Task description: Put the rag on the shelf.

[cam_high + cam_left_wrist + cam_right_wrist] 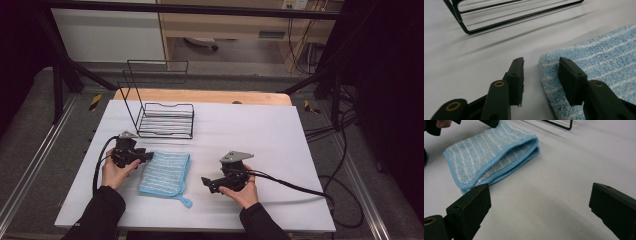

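Folded blue striped terry cloth (165, 173) on white table (260, 130); left tool (541, 72) open at its edge; right tool (539, 202) agape nearby.

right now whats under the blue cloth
The blue cloth is folded double and lies flat on the white table. Only its own lower layer shows at the open fold. Whatever is beneath the middle is covered.

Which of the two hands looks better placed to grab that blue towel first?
Probably the left. The left gripper has its open jaws straddling the edge of the folded blue striped terry towel, while the right gripper, also open, sits apart from it over the bare white table.
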{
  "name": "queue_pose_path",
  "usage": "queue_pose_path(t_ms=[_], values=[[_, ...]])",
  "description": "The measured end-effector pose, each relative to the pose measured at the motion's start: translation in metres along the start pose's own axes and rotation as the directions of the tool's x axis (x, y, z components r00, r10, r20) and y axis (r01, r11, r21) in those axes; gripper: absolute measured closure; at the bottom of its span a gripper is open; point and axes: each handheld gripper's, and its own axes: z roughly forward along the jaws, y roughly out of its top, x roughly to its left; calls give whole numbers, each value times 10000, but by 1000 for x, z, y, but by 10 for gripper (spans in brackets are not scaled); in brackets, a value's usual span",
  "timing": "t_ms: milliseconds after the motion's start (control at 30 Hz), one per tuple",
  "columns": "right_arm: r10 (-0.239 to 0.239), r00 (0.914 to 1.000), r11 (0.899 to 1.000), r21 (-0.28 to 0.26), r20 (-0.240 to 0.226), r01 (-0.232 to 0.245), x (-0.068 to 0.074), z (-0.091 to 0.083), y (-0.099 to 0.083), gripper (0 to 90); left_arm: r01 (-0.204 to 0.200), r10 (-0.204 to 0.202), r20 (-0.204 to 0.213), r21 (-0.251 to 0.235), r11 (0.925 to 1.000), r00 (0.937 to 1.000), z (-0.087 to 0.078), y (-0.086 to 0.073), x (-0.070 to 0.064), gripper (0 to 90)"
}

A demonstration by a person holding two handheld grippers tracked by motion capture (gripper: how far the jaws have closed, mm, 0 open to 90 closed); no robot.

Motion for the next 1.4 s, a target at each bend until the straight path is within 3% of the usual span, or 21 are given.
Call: queue_pose_path(t_ms=[300, 600, 800, 1000, 1133, 1400], values=[[4, 10000, 10000, 86, -26, -4, -1, 3, -1, 47, 174, -172, 415, -36, 9998, 9990, 7, -6, -2, 714], [247, 9996, 9995, -206, -119, -249, -4, 4, 5, 60, -93, 93, 346, -13, 10000, 9994, 8, -7, -5, 771], [354, 9994, 9985, -413, -22, -355, -4, 11, 19, 87, -73, 72, 281, 3, 10000, 9996, 9, -7, -6, 778], [661, 9978, 9961, -589, 47, -657, 1, 33, 39, 126, -140, 141, 307, -19, 9999, 9994, 9, -7, -6, 779], [686, 9976, 9972, -322, 112, -682, 4, 57, 47, 164, -172, 173, 286, -37, 9998, 9994, 9, -8, -6, 779], [844, 9960, 9964, 65, 282, -847, 3, 93, 52, 348, -204, 206, 290, -76, 9998, 9994, 9, -8, -6, 779]])
